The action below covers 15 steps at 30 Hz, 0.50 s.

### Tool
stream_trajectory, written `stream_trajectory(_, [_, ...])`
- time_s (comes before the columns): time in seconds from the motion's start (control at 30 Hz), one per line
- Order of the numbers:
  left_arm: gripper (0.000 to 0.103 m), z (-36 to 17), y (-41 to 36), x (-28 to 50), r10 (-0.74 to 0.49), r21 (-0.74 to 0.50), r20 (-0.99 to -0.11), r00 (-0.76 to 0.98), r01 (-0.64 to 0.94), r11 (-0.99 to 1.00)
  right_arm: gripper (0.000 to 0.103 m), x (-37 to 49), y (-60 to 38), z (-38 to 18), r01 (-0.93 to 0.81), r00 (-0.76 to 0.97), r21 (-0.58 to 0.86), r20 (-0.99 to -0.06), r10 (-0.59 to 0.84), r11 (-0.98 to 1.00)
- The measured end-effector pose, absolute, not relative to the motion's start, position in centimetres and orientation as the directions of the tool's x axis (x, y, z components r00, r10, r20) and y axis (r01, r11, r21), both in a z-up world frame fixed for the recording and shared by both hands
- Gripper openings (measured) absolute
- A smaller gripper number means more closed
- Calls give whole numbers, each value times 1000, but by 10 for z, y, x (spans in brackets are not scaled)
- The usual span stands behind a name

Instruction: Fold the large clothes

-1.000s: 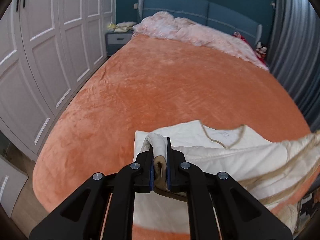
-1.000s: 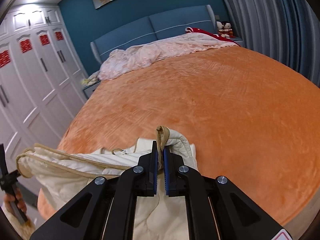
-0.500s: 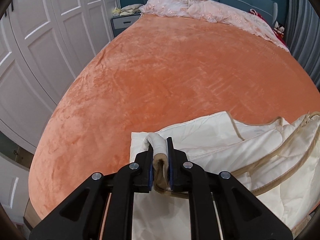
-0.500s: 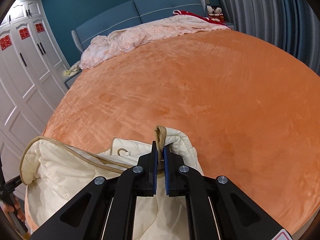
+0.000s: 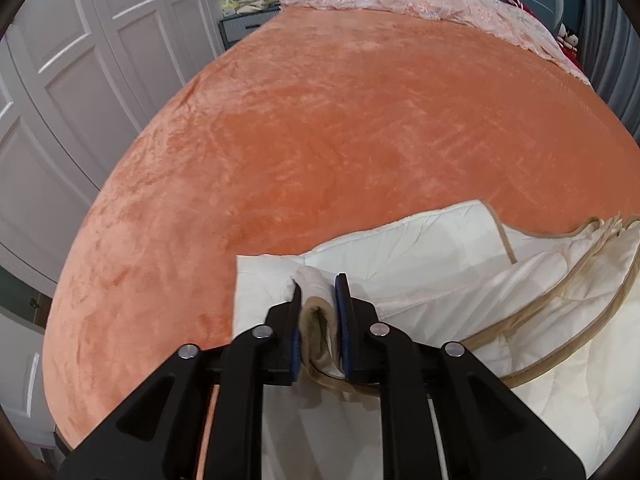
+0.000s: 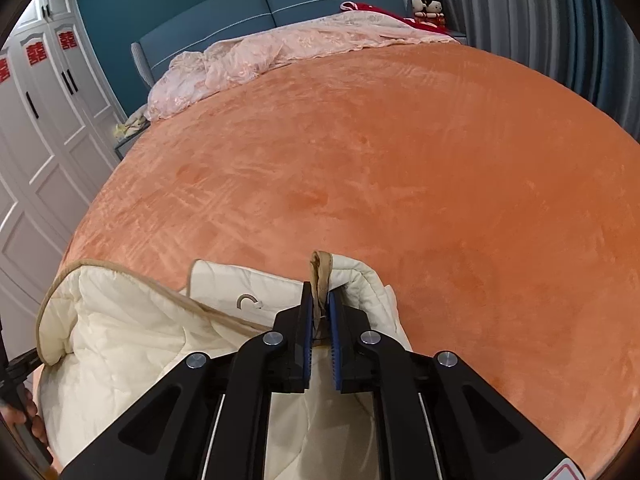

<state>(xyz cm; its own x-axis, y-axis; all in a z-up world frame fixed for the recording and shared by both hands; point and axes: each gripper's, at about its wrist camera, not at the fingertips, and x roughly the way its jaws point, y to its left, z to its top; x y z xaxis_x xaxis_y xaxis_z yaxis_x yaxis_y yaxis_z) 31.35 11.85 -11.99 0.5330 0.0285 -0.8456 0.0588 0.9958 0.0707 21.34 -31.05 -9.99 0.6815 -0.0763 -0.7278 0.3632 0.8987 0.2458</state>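
A large cream quilted garment with tan trim (image 5: 460,280) lies at the near edge of the orange bed (image 5: 360,140). My left gripper (image 5: 318,286) is shut on a bunched tan-trimmed fold of it, with the jaws slightly parted around the thick cloth. My right gripper (image 6: 319,300) is shut on another tan-trimmed edge of the same garment (image 6: 140,320), which stands up between the jaws. The garment hangs slack between both grippers, partly resting on the bed.
A crumpled pink duvet (image 6: 280,52) lies at the bed's head against a blue headboard (image 6: 248,4). White wardrobes (image 5: 80,80) stand along the left side. Grey curtains (image 6: 540,20) hang at right. A bedside table (image 5: 244,24) holds clutter.
Both grippers have moved down and forward over the bed, carrying the garment. More of it now rests on the orange cover. The jaws of both grippers look slightly wider apart.
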Motion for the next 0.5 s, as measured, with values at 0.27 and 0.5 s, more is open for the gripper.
stream_trajectory(0.27, [73,-90,156,306,-66,-86,-793,606,-3,996,49,186,-330,-71,358,800,372,-596,-75,856])
stream_trajectory(0.5, [96,-42,180,296,-144,-167,-705,694,34,985,60,189,-334,-73,314,756,366,-654,2,876])
